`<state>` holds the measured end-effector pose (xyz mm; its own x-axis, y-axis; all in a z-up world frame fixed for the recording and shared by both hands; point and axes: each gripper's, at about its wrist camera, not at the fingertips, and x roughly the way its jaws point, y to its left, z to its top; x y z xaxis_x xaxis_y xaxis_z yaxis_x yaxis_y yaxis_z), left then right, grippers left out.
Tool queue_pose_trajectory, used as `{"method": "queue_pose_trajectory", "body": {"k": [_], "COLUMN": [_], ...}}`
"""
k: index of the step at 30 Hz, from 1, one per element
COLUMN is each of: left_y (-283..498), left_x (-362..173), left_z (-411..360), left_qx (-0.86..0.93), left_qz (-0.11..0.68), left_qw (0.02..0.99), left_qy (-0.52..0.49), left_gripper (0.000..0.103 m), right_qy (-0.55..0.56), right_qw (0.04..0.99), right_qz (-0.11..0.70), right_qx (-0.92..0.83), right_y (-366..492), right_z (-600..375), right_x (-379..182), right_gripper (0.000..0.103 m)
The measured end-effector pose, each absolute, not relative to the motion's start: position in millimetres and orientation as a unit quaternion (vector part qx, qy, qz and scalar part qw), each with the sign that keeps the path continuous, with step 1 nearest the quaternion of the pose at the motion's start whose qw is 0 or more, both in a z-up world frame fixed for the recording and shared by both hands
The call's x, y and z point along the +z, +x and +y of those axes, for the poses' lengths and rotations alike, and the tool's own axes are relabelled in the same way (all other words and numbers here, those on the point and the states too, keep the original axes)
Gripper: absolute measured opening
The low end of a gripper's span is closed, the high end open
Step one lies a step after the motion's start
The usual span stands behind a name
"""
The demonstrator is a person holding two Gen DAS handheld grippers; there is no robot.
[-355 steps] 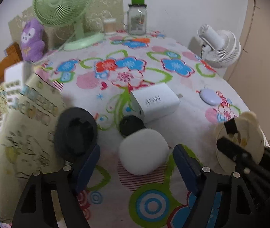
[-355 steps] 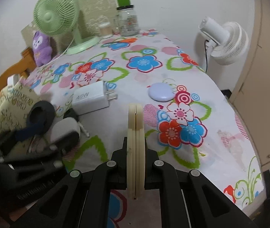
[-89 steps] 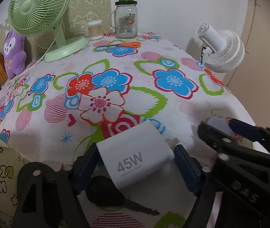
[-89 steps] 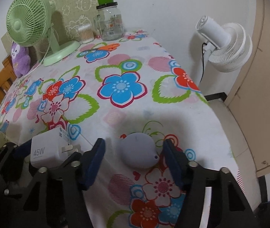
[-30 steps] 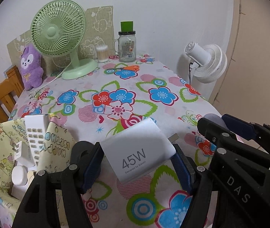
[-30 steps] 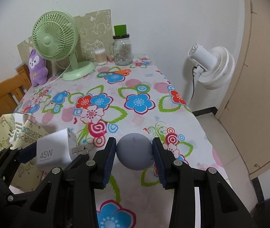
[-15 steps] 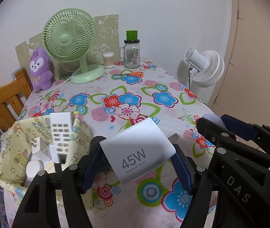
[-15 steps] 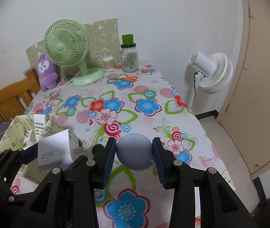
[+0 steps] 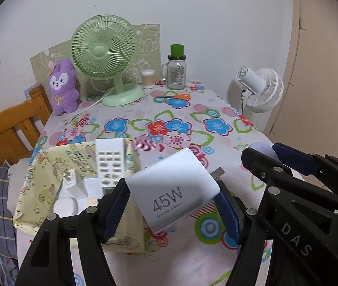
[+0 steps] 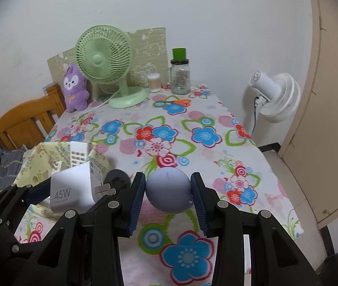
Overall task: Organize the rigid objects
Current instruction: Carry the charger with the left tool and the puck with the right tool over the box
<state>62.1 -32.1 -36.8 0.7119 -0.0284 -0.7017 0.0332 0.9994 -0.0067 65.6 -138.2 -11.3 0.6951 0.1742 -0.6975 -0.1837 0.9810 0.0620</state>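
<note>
Pale yellow printed fabric bag [image 9: 49, 181]: on floral-clothed table's [image 9: 192, 124] near-left corner. Contains white remote control [image 9: 109, 162]. Green desk fan [image 9: 107, 54]: table's far end.

Wall: plain white [image 10: 216, 12], evenly lit.
Worktop: covered by a flowered cloth [image 10: 207, 133], set against the wall.
Chair: wooden [image 9: 7, 131], at the worktop's left edge.
Right side: beige panel [image 10: 330, 119], possibly a door.
Floor: pale [image 10: 295, 205], seen only in a strip beside the worktop.
Standing fan: white [image 10: 276, 97], on the floor by the wall.
</note>
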Motion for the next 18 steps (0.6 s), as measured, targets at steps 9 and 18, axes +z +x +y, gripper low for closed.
{"method": "queue_pose_trajectory", "body": {"k": [9,18], "left_y": [59,60], "left_x": [-35,-34], "left_z": [1,31], "left_qx": [-0.012,-0.007], "left_qz": [0.379,0.379], "left_qw": [0.925,0.926], "left_qy": [-0.003,0.000], "left_gripper": [0.073,0.073], "right_qy": [-0.013,-0.019], "right_qw": [0.917,0.914], "right_qz": [0.381,0.385], "right_qx": [0.113,0.125], "right_y": [65,69], "right_z": [-104,-71], "right_x": [-8,-7], "right_gripper": [0.042,0.042]}}
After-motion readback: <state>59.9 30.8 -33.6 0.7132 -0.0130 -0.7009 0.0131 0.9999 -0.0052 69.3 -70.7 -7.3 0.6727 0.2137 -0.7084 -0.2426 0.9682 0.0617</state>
